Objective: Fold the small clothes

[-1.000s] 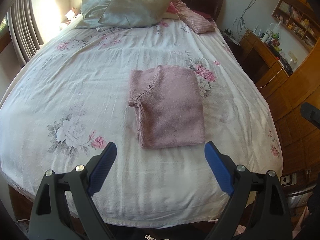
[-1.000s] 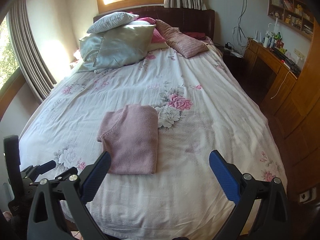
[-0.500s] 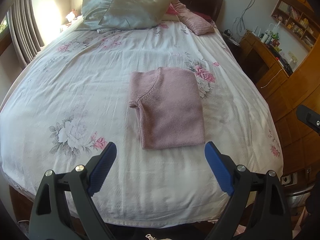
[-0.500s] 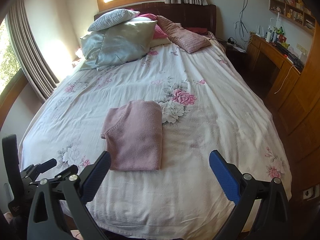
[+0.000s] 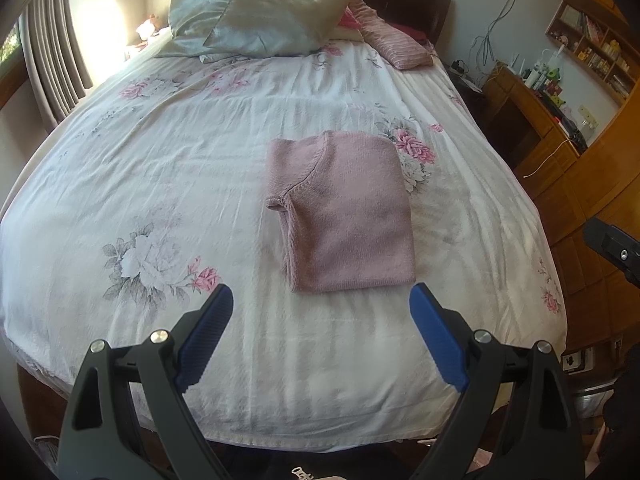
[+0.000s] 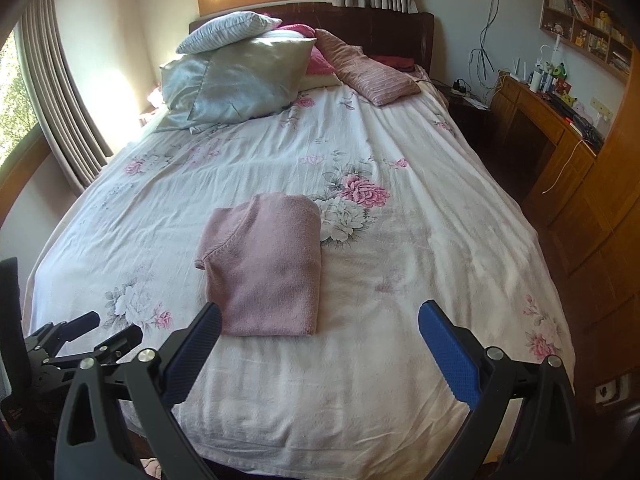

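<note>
A pink knitted sweater (image 5: 344, 212) lies folded into a neat rectangle on the floral bed sheet (image 5: 160, 168), a little right of the bed's middle. My left gripper (image 5: 320, 304) is open above the foot of the bed, just short of the sweater's near edge, with nothing between its blue pads (image 5: 206, 334). In the right wrist view the same sweater (image 6: 268, 264) lies ahead and to the left. My right gripper (image 6: 320, 324) is open and empty too, near the sweater's front edge. The left gripper's black frame (image 6: 60, 348) shows at the lower left there.
Several pillows (image 6: 240, 76) are piled at the headboard. A wooden desk (image 6: 552, 128) with cables and small items, and shelves (image 6: 584, 28) above it, line the right wall. Curtains (image 6: 56, 112) hang on the left. The bed's foot edge (image 5: 320, 440) is just below my grippers.
Both grippers have drifted slightly; the right wrist view has moved a little closer and rightward toward the bed. The sweater has not moved. Both grippers stay open.
</note>
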Demonstrator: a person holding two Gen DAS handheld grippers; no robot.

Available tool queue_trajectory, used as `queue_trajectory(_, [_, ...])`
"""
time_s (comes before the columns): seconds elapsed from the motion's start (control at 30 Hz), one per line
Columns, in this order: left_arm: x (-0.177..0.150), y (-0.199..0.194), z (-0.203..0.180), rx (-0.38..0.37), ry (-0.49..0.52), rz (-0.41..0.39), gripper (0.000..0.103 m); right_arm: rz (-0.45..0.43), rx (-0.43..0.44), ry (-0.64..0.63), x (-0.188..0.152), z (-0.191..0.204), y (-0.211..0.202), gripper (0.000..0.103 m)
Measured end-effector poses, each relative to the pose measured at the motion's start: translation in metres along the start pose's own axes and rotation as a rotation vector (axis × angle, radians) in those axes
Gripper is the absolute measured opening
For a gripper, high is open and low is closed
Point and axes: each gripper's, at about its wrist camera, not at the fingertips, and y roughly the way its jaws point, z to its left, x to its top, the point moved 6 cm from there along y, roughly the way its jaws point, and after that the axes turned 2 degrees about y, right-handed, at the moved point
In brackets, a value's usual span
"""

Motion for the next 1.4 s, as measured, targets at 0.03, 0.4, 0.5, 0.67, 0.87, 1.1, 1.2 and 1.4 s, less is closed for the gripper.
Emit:
queue_trajectory(0.03, [-0.001, 0.000, 0.000, -0.001, 0.000, 0.001, 0.089, 0.010, 0.002, 0.002, -0.001, -0.001, 0.001, 0.099])
queue_trajectory(0.4, [0.001, -0.007, -0.002, -0.008, 0.005, -0.013, 0.089, 0.050, -0.017, 0.024, -0.009, -0.008, 0.011, 0.099])
queue_trajectory(0.5, [0.004, -0.011, -0.003, -0.011, 0.012, -0.021, 0.089, 0.054, -0.014, 0.026, -0.010, -0.009, 0.012, 0.099])
queue_trajectory(0.67, [0.007, -0.013, -0.006, -0.012, 0.018, -0.028, 0.089, 0.056, -0.012, 0.027, -0.011, -0.008, 0.013, 0.099])
queue_trajectory(0.87, [0.007, -0.012, -0.006, -0.013, 0.016, -0.024, 0.089, 0.065, -0.011, 0.028, -0.011, -0.012, 0.017, 0.099])
queue_trajectory(1.1, [0.006, -0.010, -0.007, -0.011, 0.018, -0.019, 0.089, 0.062, 0.011, 0.040, -0.010, -0.014, 0.018, 0.099])
queue_trajectory(1.2, [0.006, -0.009, -0.006, -0.010, 0.019, -0.018, 0.089, 0.061, 0.010, 0.044, -0.010, -0.016, 0.019, 0.099])
queue_trajectory(1.4, [0.005, -0.007, -0.007, -0.012, 0.020, -0.017, 0.089, 0.064, 0.012, 0.044, -0.009, -0.016, 0.019, 0.099])
